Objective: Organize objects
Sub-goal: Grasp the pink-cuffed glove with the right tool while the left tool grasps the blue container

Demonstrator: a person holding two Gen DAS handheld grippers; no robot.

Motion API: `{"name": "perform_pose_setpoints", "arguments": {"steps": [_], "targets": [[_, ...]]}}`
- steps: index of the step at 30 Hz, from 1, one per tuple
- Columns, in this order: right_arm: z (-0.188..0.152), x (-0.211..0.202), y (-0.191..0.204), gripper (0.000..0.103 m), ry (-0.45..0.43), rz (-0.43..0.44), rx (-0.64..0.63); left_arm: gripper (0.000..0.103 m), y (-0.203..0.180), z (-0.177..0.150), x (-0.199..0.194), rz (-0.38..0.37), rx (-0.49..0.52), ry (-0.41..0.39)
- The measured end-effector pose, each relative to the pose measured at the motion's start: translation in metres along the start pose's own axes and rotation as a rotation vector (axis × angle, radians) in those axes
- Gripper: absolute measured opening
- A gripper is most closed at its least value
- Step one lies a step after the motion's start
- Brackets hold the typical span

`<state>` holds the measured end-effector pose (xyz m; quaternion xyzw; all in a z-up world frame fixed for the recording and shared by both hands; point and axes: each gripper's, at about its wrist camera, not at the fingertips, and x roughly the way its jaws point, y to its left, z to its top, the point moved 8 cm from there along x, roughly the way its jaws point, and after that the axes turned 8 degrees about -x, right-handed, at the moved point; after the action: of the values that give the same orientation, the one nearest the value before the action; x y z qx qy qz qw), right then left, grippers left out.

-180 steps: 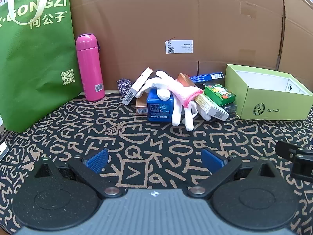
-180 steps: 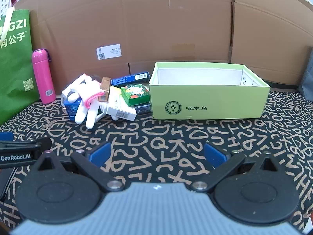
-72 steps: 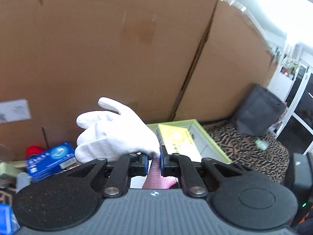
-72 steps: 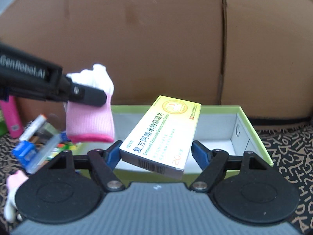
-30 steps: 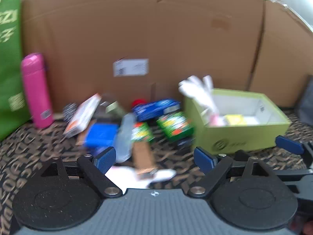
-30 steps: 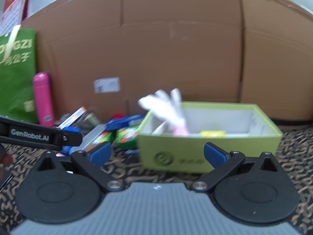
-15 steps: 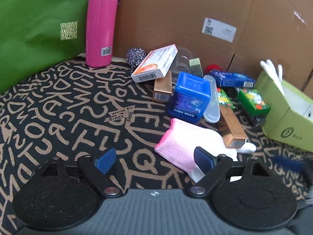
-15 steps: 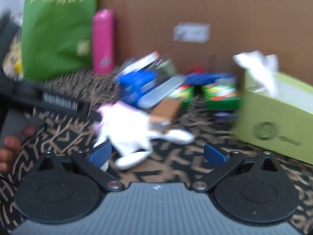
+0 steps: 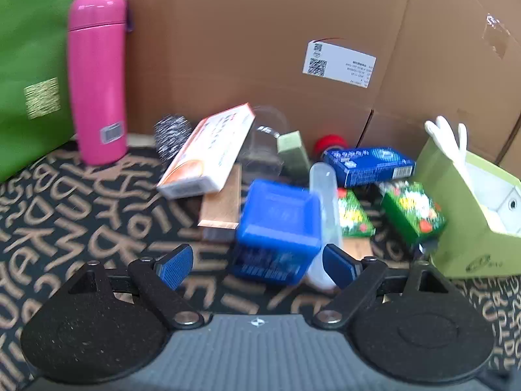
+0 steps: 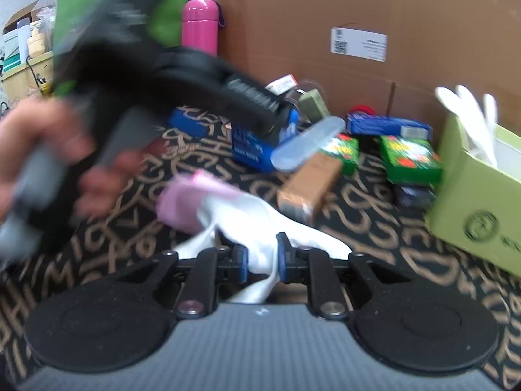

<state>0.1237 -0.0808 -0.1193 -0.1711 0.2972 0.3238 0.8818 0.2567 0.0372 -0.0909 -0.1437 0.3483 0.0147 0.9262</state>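
The right claw [image 10: 263, 266] is clamped on the white glove [image 10: 260, 224] with a pink cuff, which lies on the lettered mat [image 9: 81, 221] near the front edge; its blue pads pinch the white fabric. The left claw [image 9: 257, 265] stands wide and grips nothing, with the blue box [image 9: 276, 231] sitting between its fingers, apart from both pads. A person's hand [image 10: 42, 156] carries that claw in the right wrist view. Around the blue box lie a clear plastic case [image 9: 324, 195], a white-and-orange carton [image 9: 208, 156] and two green packets. At the mat's right edge stands the green shoebox [image 9: 469, 228], open, with a second white glove [image 9: 451, 143] poking over its near wall. A pink bottle [image 9: 96, 75] stands upright at the back left.
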Motion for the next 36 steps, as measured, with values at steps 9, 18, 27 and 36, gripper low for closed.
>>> {"name": "perform_pose_setpoints", "arguments": {"steps": [9,18,27,36], "targets": [[-0.028,-0.045,0.001,0.023,0.054,0.073,0.025,0.06,-0.005,-0.019,-0.017,-0.098,0.112,0.052],[-0.022,-0.059,0.032,0.075,0.013,0.145,-0.141,0.07,0.018,-0.075,-0.079,-0.099,0.203,0.09],[-0.02,-0.024,0.032,0.074,0.025,0.173,-0.075,0.07,0.012,-0.073,-0.054,-0.033,0.193,0.094],[-0.021,-0.032,0.028,0.018,0.008,0.131,-0.053,0.065,0.007,-0.074,-0.049,-0.014,0.173,0.093]]}}
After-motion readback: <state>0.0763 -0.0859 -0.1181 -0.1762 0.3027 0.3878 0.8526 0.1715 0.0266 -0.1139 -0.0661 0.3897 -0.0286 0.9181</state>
